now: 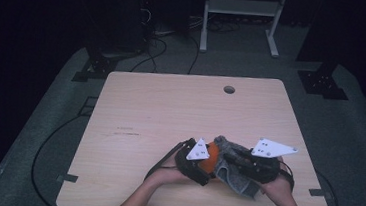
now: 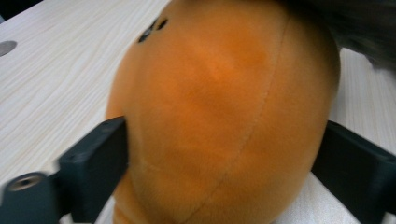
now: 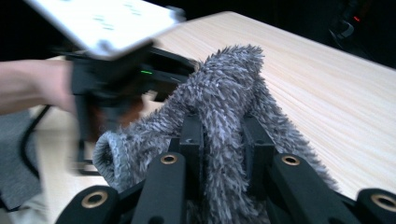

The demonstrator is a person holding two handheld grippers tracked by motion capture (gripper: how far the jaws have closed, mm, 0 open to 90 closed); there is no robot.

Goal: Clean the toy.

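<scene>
An orange plush toy [image 2: 224, 116] sits between the jaws of my left gripper [image 2: 226, 154]. The black jaws stand wide, one at each side of the toy, and it bulges round with no dent that I can make out. From above, the plush toy [image 1: 211, 158] lies near the table's front edge, with my left gripper [image 1: 208, 165] just left of it. My right gripper [image 3: 223, 135] is shut on a grey fuzzy sock [image 3: 224, 93], which bunches up between the jaws. The sock [image 1: 230, 170] drapes beside the toy, under my right gripper [image 1: 227, 158].
The wooden table [image 1: 170, 112] has a round cable hole [image 1: 229, 89] near its far edge. Both of the person's hands come in at the front edge. Black cables trail on the floor to the left, and a white stand [image 1: 242, 8] is beyond the table.
</scene>
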